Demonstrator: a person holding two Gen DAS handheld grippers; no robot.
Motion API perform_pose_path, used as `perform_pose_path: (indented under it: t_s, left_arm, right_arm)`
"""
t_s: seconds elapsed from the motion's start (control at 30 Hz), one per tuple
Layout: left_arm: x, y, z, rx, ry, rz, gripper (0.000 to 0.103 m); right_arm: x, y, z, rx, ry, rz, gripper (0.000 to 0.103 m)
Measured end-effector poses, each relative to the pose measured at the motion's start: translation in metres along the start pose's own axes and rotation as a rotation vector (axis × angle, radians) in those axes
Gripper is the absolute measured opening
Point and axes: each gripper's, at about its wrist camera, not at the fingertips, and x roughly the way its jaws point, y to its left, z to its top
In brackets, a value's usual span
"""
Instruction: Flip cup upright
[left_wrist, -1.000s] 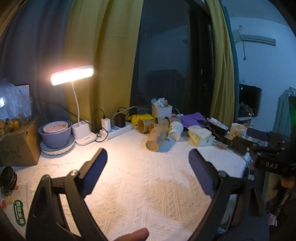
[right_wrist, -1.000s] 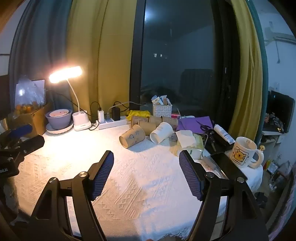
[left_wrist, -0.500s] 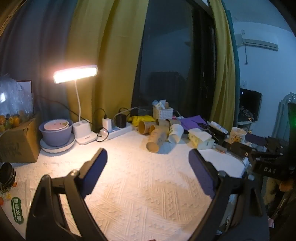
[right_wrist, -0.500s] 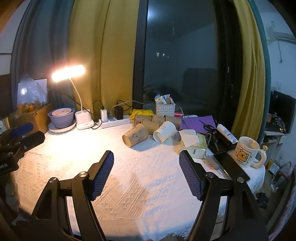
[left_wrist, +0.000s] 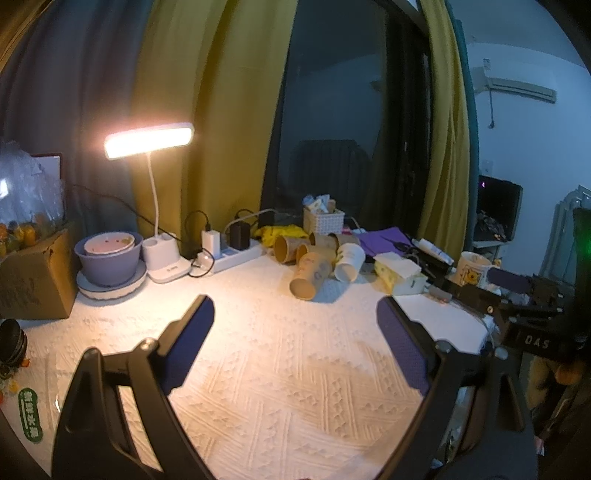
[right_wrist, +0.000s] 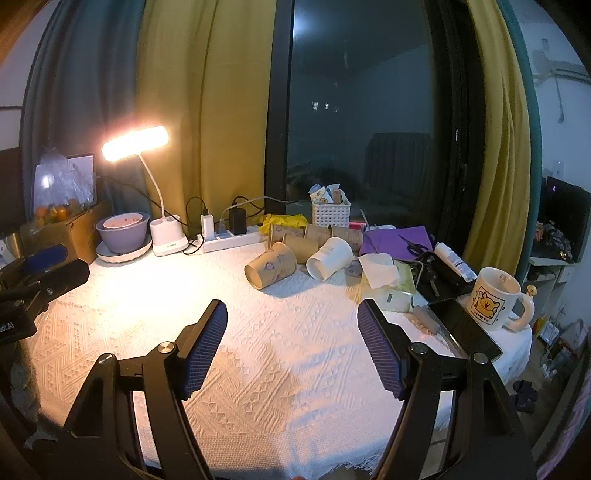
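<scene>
Several paper cups lie on their sides at the back of the table. The nearest brown cup (left_wrist: 310, 275) (right_wrist: 270, 265) points its mouth toward me. A white cup (left_wrist: 349, 262) (right_wrist: 330, 257) lies beside it on the right, with more brown cups (right_wrist: 306, 236) behind. My left gripper (left_wrist: 295, 314) is open and empty, well short of the cups. My right gripper (right_wrist: 291, 317) is open and empty too, a little nearer to them. The right gripper also shows at the right edge of the left wrist view (left_wrist: 517, 291).
A lit desk lamp (right_wrist: 135, 144), a purple bowl (right_wrist: 122, 232), a power strip (right_wrist: 232, 238) and a cardboard box (left_wrist: 33, 280) stand at the back left. A tissue box (right_wrist: 388, 284), a phone (right_wrist: 463, 328) and a white mug (right_wrist: 493, 299) sit at the right. The white tablecloth (right_wrist: 295, 354) lies in front.
Both grippers have drawn back and risen slightly, so the cups look a little farther off. Both stay open. The cups have not moved.
</scene>
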Motion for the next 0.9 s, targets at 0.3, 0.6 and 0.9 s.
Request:
perform_pose_path:
  t_s: [0.3, 0.6, 0.9]
  left_arm:
    - [0.0037, -0.0012, 0.0, 0.013, 0.007, -0.002, 0.091]
    - [0.0073, -0.0016, 0.0006, 0.015, 0.019, -0.006, 0.091]
    - [0.0095, -0.0022, 0.0007, 0.023, 0.021, -0.011, 0.091]
  right_arm:
    - [0.0042, 0.0014, -0.0046, 0.006, 0.012, 0.011, 0.076]
    - [0.0048, 0.0027, -0.0039, 0.008, 0.016, 0.009, 0.076]
    - [0.0053, 0.0025, -0.0041, 0.008, 0.018, 0.013, 0.076]
